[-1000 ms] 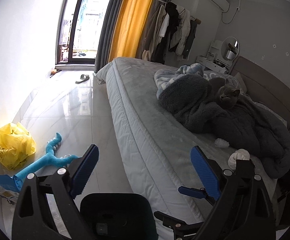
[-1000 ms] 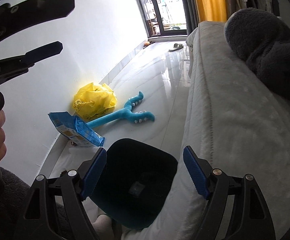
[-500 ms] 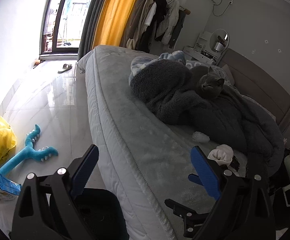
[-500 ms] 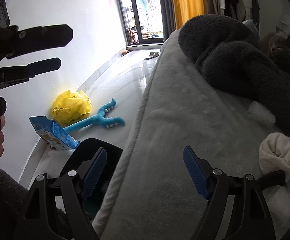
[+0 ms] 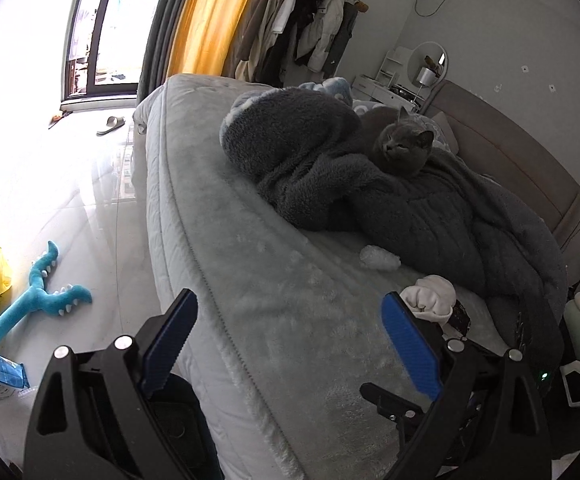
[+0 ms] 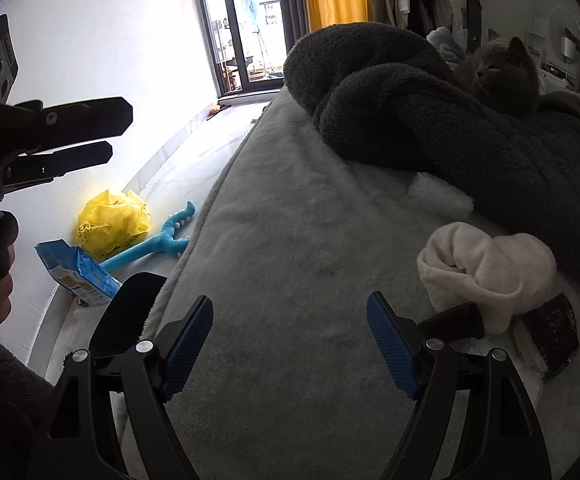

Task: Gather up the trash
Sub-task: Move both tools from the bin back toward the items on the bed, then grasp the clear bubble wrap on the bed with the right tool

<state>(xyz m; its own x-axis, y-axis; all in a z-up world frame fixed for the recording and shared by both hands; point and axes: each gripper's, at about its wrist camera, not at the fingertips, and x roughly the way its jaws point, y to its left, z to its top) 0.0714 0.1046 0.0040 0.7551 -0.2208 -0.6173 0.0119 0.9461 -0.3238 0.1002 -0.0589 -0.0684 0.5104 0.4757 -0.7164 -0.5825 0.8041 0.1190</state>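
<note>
**Both grippers spread over the bed, trash within reach, cat close by**

The left gripper (image 5: 290,344) and the right gripper (image 6: 290,344) hang over the near part of the grey bed (image 6: 290,240), each with its blue pads wide apart and nothing between them. The likely trash lies ahead of them on the bedcover: a crumpled white wad (image 6: 440,196) touching the edge of the dark fleece blanket (image 6: 470,132), and a dark wrapper (image 6: 552,336) lying against a cream cloth bundle (image 6: 486,264). More sits on the floor (image 5: 89,200) by the wall: a yellow plastic bag (image 6: 113,226) and a blue packet (image 6: 77,274), with a blue toy (image 6: 161,240) between them and the bed. A black bin (image 6: 125,316) stands at the bed's corner, below the left gripper.

The main hazards, as I judge them:

- The wad is pressed against the blanket, so closing on it could catch fleece and drag the blanket.
- A grey cat (image 6: 502,76) rests on that blanket, near the wad; a tug or a quick reach could startle it.
- The wrapper lies flat on plush cover, partly under the cloth bundle; the pads may slide over it or pinch the cloth instead.
- The cloth bundle and the toy look like belongings, not rubbish, and could be binned by mistake.
- The grippers are close together, so a reach across could knock them.
</note>
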